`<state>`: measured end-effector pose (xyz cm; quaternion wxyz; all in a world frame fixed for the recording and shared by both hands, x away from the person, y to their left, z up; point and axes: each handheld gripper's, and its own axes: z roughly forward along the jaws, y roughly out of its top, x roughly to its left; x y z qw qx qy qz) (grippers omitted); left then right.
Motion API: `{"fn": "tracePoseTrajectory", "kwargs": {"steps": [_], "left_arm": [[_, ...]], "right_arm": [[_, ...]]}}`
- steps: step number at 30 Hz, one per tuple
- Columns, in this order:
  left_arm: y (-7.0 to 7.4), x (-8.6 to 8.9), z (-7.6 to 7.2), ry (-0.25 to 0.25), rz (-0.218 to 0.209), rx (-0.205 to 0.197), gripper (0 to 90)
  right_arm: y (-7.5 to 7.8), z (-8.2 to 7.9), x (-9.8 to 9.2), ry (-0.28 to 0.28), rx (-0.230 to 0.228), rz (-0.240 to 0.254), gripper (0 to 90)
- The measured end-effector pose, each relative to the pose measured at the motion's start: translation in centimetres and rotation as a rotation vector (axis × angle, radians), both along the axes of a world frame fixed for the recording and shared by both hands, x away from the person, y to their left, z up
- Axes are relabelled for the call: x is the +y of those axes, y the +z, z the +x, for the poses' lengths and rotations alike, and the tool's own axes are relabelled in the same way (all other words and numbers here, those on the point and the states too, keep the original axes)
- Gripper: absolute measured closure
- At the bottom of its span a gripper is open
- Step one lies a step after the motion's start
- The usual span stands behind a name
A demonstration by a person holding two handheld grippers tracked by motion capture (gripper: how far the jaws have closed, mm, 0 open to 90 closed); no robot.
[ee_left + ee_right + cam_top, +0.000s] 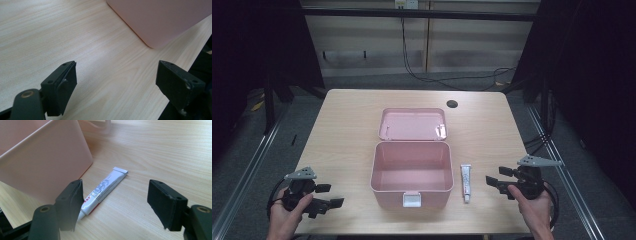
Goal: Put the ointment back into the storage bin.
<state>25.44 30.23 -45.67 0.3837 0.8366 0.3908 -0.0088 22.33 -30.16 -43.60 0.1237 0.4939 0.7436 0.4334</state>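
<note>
An open pink box (412, 172) stands mid-table, its lid (412, 123) laid back behind it and a white latch at its front. A small white tube (466, 182) lies on the wood just right of the box, cap toward the near edge. My right gripper (496, 183) is held open a short way right of the tube. In the right gripper view the tube (105, 188) lies ahead between the spread jaws, beside the box wall (45, 167). My left gripper (328, 196) stays open at the near left, with nothing between its jaws (116, 82) and the box corner (160, 20) ahead.
A dark round hole (452, 104) sits in the wooden table (347, 130) near its far right. Metal rails run along the floor on both sides, and cables hang at the back. Bare wood lies left of the box.
</note>
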Motion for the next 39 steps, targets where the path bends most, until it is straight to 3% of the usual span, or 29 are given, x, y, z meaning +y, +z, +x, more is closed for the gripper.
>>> {"fn": "tracePoseTrajectory", "kwargs": {"steps": [8,16,18,25,26,31,32,39], "left_arm": [[0.0,0.0,0.0,0.001,0.005,0.001,17.1],[-0.1,0.0,0.0,0.006,0.004,0.003,17.0],[-0.1,-0.1,0.0,0.007,0.005,0.004,17.1],[-0.1,-0.1,0.0,0.006,0.008,0.011,17.1],[-0.2,-0.2,0.0,0.007,0.009,0.009,17.0],[-0.2,-0.1,0.0,0.01,0.011,0.01,17.1],[-0.2,-0.1,0.0,0.01,0.011,0.01,17.0],[-0.2,-0.1,0.0,0.012,0.011,0.009,17.1]], "right_arm": [[0.0,0.1,-0.1,-0.007,0.01,0.008,28.5],[0.9,0.2,0.8,-0.023,0.011,-0.042,37.3],[1.4,0.5,1.0,-0.026,0.039,-0.068,39.3],[2.2,0.9,2.1,0.0,0.069,-0.113,42.3],[2.4,1.2,2.5,0.007,0.101,-0.135,42.4],[2.3,1.7,3.2,0.036,0.165,-0.175,44.2],[2.1,2.1,3.8,0.052,0.205,-0.2,44.9],[1.9,3.3,5.0,0.079,0.289,-0.239,44.9]]}}
